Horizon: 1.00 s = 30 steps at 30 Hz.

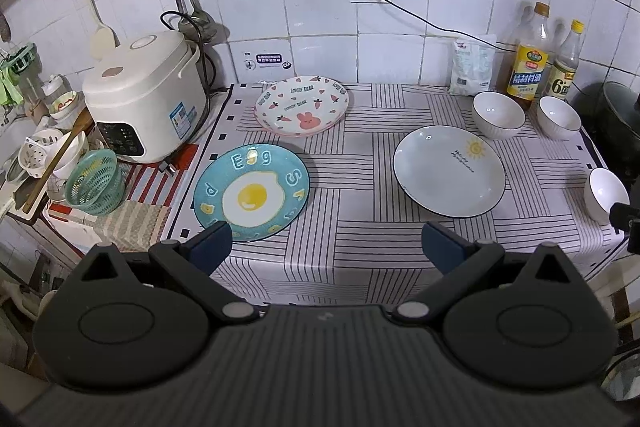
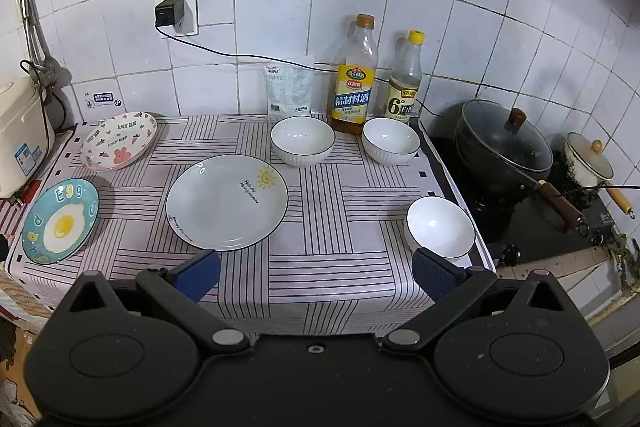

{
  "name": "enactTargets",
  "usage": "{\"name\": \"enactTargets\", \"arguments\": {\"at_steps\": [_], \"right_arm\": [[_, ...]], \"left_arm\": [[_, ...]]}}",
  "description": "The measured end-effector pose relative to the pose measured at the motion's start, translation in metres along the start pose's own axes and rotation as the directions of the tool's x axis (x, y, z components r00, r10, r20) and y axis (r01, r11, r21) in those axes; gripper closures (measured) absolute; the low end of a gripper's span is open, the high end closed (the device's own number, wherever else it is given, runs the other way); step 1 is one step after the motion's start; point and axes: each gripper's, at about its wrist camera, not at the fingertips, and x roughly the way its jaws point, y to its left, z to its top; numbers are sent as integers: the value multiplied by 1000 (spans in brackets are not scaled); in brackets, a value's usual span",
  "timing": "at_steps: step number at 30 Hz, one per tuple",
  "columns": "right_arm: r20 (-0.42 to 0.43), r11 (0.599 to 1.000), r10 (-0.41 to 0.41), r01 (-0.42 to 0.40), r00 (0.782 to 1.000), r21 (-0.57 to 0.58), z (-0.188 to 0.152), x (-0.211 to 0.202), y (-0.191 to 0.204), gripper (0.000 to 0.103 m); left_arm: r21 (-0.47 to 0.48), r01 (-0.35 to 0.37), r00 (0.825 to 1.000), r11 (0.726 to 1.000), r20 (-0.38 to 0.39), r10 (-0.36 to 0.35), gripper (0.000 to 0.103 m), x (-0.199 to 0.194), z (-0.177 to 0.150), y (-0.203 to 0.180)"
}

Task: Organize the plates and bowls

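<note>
Hovering with fingers apart, left gripper [image 1: 326, 247], right gripper [image 2: 316, 277], three seemingly empty bowls [image 2: 303, 140]

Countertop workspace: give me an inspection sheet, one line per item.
Surface: striped cloth covers the counter; no spills seen.
Job's things: egg plate, bunny plate and sun plate lie apart, unstacked; three white bowls stand upright, apart.
Clutter: two bottles and a bag by the wall.
Grippers: left hand-held gripper and right hand-held gripper open, holding nothing.
Cables: black cable runs from the wall plug along the tiles behind the bottles.
Surroundings: rice cooker on the left; lidded wok and small pot on the right.
</note>
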Motion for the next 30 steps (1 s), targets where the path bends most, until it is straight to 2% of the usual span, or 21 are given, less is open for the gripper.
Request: {"name": "enactTargets", "arguments": {"at_steps": [16, 22, 27, 30], "right_arm": [[-11, 1000, -3, 3, 1000, -9, 1, 6, 6, 0], [-5, 1000, 10, -10, 1000, -1, 1, 9, 5, 0], [70, 998, 64, -65, 996, 2, 3, 9, 2, 0], [154, 994, 112, -112, 982, -10, 4, 16, -2, 0]], "left_arm": [[-3, 1, 1000, 1000, 1, -1, 0, 1, -2, 2], [-12, 27, 1000, 1000, 9, -27, 0, 6, 4, 4], [-39, 89, 996, 995, 22, -88, 0, 16, 14, 4], [-57, 122, 992, 991, 38, -120, 1, 27, 21, 1]]}}
